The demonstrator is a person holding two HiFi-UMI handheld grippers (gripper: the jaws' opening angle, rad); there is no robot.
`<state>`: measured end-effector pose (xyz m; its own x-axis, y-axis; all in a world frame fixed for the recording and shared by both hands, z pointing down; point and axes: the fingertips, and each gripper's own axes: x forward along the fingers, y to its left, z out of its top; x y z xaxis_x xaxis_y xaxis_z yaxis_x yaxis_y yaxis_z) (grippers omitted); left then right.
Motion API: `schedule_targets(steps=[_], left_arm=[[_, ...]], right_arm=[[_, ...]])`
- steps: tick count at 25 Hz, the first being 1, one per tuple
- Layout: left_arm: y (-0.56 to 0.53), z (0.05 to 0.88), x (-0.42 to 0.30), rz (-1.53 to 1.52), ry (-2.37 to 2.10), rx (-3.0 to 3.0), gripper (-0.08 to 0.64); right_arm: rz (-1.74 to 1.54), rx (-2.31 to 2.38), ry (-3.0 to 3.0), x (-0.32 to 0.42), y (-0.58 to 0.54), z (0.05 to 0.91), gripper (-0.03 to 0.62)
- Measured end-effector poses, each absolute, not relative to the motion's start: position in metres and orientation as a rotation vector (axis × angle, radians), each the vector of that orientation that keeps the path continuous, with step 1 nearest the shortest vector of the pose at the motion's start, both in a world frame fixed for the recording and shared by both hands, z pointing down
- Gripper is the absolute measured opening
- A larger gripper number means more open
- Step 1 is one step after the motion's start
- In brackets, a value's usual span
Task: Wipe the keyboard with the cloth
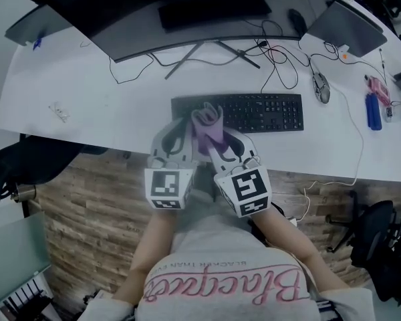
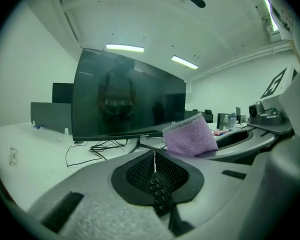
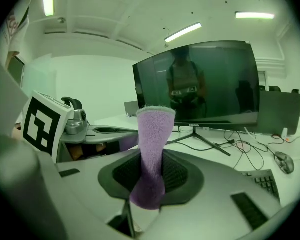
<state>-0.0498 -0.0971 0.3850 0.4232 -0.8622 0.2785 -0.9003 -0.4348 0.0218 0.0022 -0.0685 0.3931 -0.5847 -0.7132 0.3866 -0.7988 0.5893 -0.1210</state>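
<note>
Right gripper view — a fuzzy lilac cloth (image 3: 155, 134) is pinched upright in the right gripper (image 3: 150, 181); the left gripper (image 2: 155, 161) is closed on nothing.

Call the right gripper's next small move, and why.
Probably tip the right gripper down until the cloth meets the left end of the keyboard. Its fingers are shut on the cloth, which stands up and seems clear of the keys, and in the head view it sits over that end. The left gripper is shut on nothing.
</note>
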Motion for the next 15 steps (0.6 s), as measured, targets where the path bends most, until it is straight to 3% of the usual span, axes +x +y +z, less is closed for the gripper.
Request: schedule_targets(steps=[15], left_arm=[[-0.143,0.422,-0.130,0.390,-1.583,2.382,0.005]], right_arm=[[0.505,1.109,-2.370,-0.063,-0.128,0.437,0.087]])
